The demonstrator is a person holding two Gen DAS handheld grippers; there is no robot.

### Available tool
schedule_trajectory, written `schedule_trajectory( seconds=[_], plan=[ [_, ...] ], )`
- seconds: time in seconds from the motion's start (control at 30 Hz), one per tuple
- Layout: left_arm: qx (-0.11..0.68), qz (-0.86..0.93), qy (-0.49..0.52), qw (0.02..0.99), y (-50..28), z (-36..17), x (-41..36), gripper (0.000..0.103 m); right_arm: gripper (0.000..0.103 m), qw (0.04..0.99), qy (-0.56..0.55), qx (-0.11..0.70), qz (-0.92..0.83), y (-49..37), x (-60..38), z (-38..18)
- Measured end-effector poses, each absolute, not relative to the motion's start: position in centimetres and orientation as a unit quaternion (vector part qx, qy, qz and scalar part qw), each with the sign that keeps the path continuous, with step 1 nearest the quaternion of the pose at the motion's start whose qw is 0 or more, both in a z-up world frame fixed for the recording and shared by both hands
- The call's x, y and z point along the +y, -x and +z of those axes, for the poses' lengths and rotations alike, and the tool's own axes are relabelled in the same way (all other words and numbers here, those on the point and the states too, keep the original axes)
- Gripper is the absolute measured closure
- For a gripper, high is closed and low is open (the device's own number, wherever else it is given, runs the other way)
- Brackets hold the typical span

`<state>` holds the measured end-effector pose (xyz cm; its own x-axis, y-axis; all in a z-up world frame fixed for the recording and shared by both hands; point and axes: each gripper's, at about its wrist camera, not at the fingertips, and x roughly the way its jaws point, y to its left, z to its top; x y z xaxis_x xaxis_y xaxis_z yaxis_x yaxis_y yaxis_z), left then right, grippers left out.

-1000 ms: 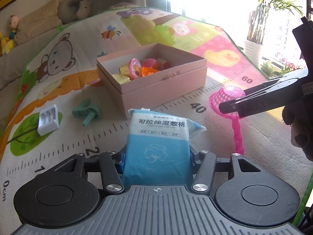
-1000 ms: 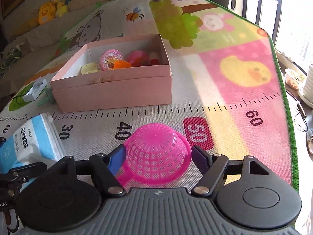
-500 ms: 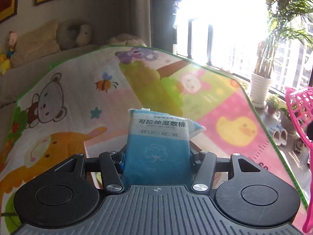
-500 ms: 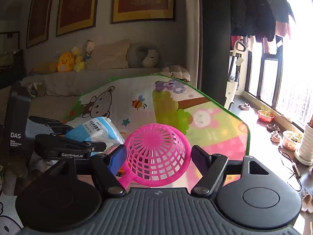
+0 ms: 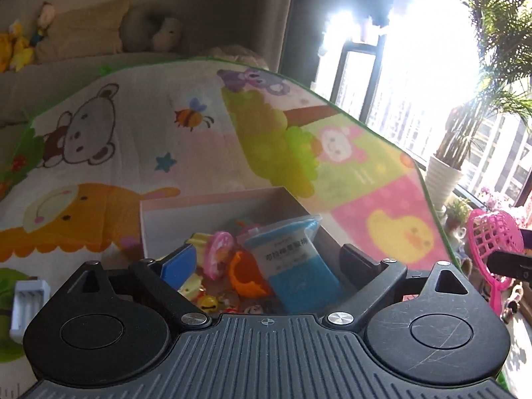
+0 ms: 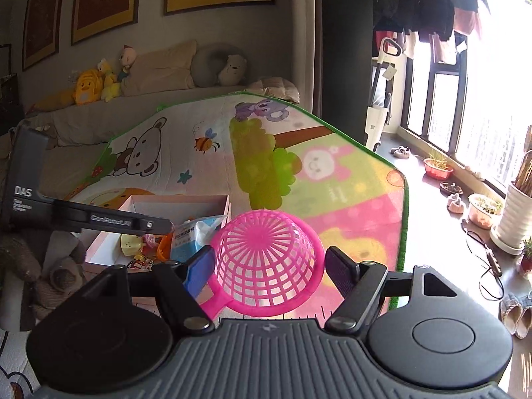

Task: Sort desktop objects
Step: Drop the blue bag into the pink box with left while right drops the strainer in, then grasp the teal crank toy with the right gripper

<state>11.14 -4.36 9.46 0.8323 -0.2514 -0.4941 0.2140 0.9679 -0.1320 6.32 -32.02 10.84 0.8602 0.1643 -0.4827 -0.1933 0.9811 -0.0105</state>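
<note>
Left gripper [image 5: 266, 259]: jaws spread wide, gripping nothing; blue pad [image 5: 178, 264] on one side, black pad [image 5: 357, 264] on the other, both clear of the pack; held above the near side of the box; also seen side-on in the right wrist view as a black arm reaching over the box
Cotton pad pack [image 5: 296, 261]: blue and white, printed with Chinese text; inside the pink box, propped at a tilt towards its right wall, lower end among the toys; free of both pads
Pink box [image 5: 212, 204]: open, lidless, sitting on the mat; holds the pack plus small toys
Box contents: orange curved piece [image 5: 244, 274] touching the pack's left side, round pink toy [image 5: 217, 254] further left, yellow smiley pieces [image 5: 207, 302] near the front
Right gripper [image 6: 267, 266]: pinching the pink strainer; blue pad pressed against its left side, black pad right at the rim on the other, contact there hard to judge
Pink strainer [image 6: 266, 262]: mesh bowl dome-up, handle pointing down and left; raised off the mat, right of the box; also at the right edge of the left wrist view
Play mat [image 5: 365, 179]: cartoon bear, bee, rabbit and duck prints, green edging
White battery charger [image 5: 28, 302]: on the mat, left of the box, well apart from it
Background: plush toys and cushions along the wall, potted palm by the bright window
</note>
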Motion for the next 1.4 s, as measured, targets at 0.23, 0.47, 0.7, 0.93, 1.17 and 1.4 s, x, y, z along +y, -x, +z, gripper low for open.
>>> schedule_trajectory(
  seconds=[0.23,0.47,0.7,0.93,1.17,1.4],
  plan=[
    [0.274,-0.072,-0.006,0.959,-5.1,7.4,1.0,0.004,0.030,0.947,0.006,0.268,0.178,-11.8,-26.1,12.3],
    [0.290,-0.036,0.024,0.956,-1.9,5.5,5.5,0.003,0.016,0.933,0.049,0.297,0.198,-18.9,-18.1,10.7],
    [0.296,-0.012,0.054,0.954,-0.9,4.3,8.7,0.002,0.019,0.927,0.027,0.340,0.155,-20.1,-18.4,5.5],
    [0.305,-0.016,0.080,0.949,-0.9,3.2,9.1,0.002,0.019,0.904,-0.073,0.368,0.206,-21.7,-19.0,3.5],
    [0.306,-0.011,0.082,0.949,-0.4,2.8,9.7,0.001,0.034,0.923,0.039,0.362,0.125,-22.3,-17.5,2.5],
    [0.312,0.005,0.099,0.945,-0.9,2.3,10.4,0.001,0.033,0.928,0.074,0.321,0.177,-18.3,-15.2,5.5]
  ],
)
